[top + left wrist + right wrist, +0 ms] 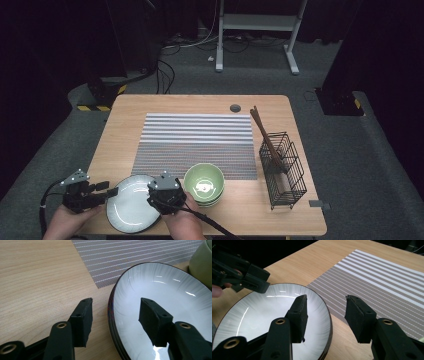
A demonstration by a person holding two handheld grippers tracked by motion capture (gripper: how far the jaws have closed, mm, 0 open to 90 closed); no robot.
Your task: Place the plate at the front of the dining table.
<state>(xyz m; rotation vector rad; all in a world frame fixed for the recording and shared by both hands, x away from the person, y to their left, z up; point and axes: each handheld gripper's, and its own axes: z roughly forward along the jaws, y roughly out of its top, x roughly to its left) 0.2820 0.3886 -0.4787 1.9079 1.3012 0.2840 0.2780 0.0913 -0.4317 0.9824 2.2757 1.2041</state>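
High view showed us at the near edge of the table (200, 102) with a stack of white plates (131, 210) between our two grippers, and green bowls (203, 184) stacked just to their right. The striped placemat (195, 145) lay beyond them, bare, and a wire rack (283, 170) with chopsticks (265, 137) stood at the far right.

Left gripper view had our left gripper (115, 315) straddling the rim of the plates (160, 305): one jaw outside over the wood, the other above the white face, both standing apart from the rim and pressing on nothing. Right gripper view showed our right gripper (325, 312) likewise astride the opposite rim of the plates (269, 315), jaws parted with one over the plate and one over the gap toward the placemat (382, 282), holding nothing (the left gripper (249, 277) sat across the plate from it).

We judged this to be the step of taking hold of the top plate, with both grippers placed but not yet closed. The next move, as we saw it, called for lowering each pair of jaws so that only the top rim came between them, then closing evenly on both sides before lifting, lest the plate tip or a lower one come with it.
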